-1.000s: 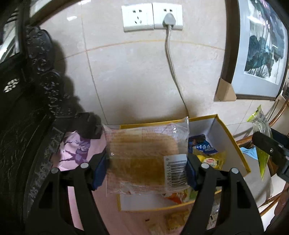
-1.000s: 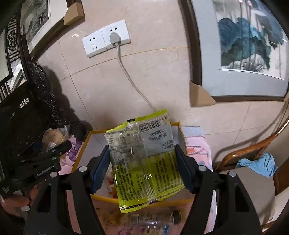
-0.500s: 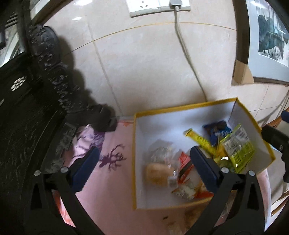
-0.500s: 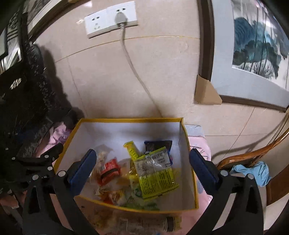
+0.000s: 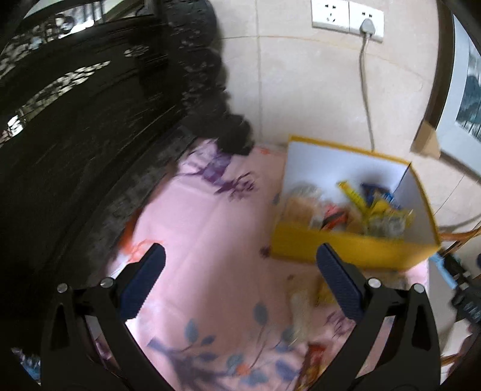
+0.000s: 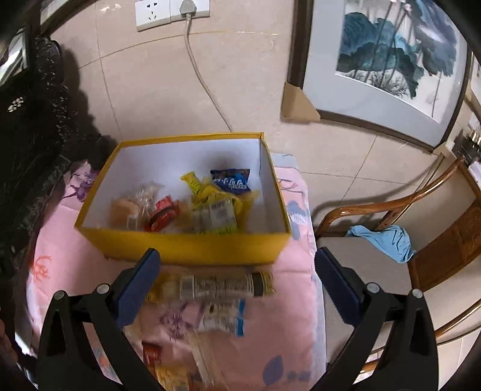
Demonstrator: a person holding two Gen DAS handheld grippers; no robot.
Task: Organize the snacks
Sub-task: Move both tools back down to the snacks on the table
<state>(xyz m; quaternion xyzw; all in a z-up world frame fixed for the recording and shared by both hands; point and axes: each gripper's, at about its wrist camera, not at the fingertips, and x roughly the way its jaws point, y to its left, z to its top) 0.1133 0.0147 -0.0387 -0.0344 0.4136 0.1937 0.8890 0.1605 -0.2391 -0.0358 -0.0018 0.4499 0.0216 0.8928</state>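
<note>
A yellow box [image 6: 186, 245] with white inner walls sits on a pink floral cloth [image 6: 285, 300]; it also shows in the left wrist view [image 5: 345, 243]. Several snack packets lie inside, among them a blue packet [image 6: 231, 180], a yellow-green packet [image 6: 215, 215] and a red packet [image 6: 160, 212]. A long snack roll [image 6: 216, 284] and more loose packets [image 6: 224, 318] lie on the cloth in front of the box. My right gripper [image 6: 237, 285] is open and empty above the roll. My left gripper [image 5: 240, 282] is open and empty over the cloth, left of the box.
A dark carved wooden cabinet [image 5: 75, 120] stands at the left. A tiled wall with sockets [image 6: 171, 12] and a cable lies behind the box. A framed painting [image 6: 390, 60] leans at the right. A wooden chair [image 6: 421, 240] with a blue cloth [image 6: 387, 240] stands beside the table.
Both grippers opened and dropped their packets into the box a second ago. Since then both have pulled back and down; the left has swung to the left over the cloth.
</note>
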